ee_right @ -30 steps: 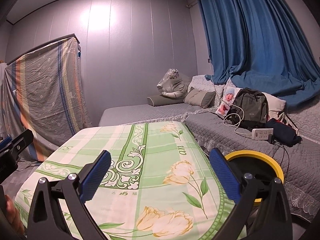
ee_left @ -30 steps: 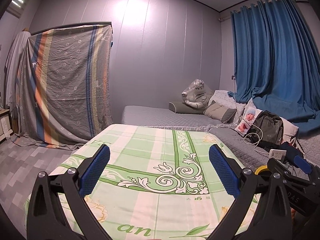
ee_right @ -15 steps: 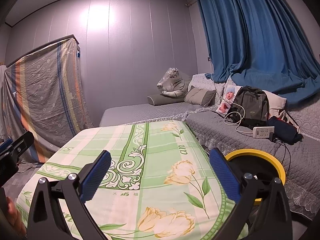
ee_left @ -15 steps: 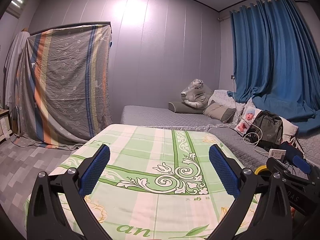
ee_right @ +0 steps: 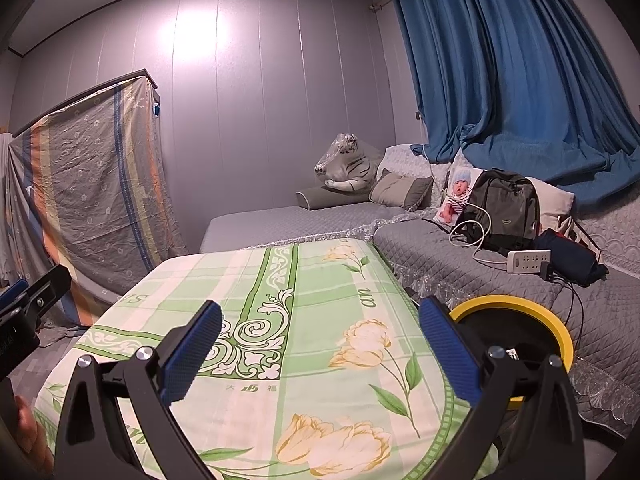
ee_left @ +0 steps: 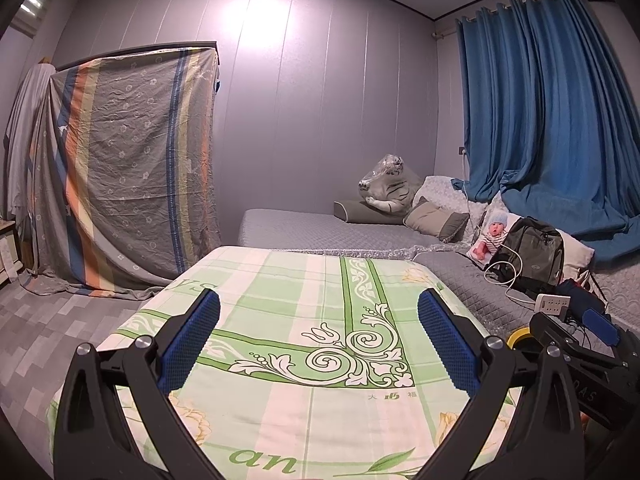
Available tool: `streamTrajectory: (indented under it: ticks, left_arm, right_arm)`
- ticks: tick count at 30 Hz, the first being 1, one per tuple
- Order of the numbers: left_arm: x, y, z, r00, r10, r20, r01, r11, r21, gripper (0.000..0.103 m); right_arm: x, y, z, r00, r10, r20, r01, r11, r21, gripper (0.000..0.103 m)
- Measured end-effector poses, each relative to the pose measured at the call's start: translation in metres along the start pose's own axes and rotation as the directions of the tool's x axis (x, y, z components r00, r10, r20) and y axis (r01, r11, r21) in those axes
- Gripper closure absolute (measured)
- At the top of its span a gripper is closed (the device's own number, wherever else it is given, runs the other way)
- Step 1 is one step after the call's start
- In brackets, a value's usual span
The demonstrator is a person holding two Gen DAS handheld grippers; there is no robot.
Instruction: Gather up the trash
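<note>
overhead, both grippers hung above a table draped in a green-and-cream floral cloth (ee_left: pixel 304 320), and neither held anything. the left gripper (ee_left: pixel 318 344) had its blue-padded fingers (ee_left: pixel 188 344) spread wide over the scrollwork corner of the cloth. the right gripper (ee_right: pixel 320 354) was spread just as wide, over the cloth's printed tulips. no trash showed on the cloth in either view. a bin (ee_right: pixel 520 308) with a yellow rim and dark inside stood just beside the table's right edge, between the table and the grey sofa (ee_right: pixel 440 256); the right gripper's right finger overlapped its near rim in the right wrist view. something pale lay inside it, too small to tell. in the left wrist view only a sliver of yellow rim showed behind the right gripper's black body. on the sofa sat a backpack (ee_right: pixel 502 206), a white power strip (ee_right: pixel 528 260) with its cord, a doll (ee_right: pixel 456 196), cushions and a plastic-wrapped toy tiger (ee_right: pixel 346 162). blue curtains (ee_right: pixel 512 72) hung behind, and a striped sheet (ee_left: pixel 132 160) covered furniture on the left.
</note>
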State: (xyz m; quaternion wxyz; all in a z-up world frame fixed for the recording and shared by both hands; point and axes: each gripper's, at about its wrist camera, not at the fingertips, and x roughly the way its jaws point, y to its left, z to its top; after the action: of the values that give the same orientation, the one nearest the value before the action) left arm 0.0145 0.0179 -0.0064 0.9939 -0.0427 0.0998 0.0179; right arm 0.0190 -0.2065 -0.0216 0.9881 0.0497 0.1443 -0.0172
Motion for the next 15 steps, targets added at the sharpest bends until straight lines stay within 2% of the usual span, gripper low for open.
streamTrajectory:
  ticks: [15]
  left_arm:
    - [0.006,-0.0017,0.0005,1.0,-0.008,-0.011,0.008,1.0,0.007,0.008]
  right_arm:
    - [0.0035,-0.0025,-0.0031,1.0,-0.001,-0.011,0.002,1.0,0.014,0.008]
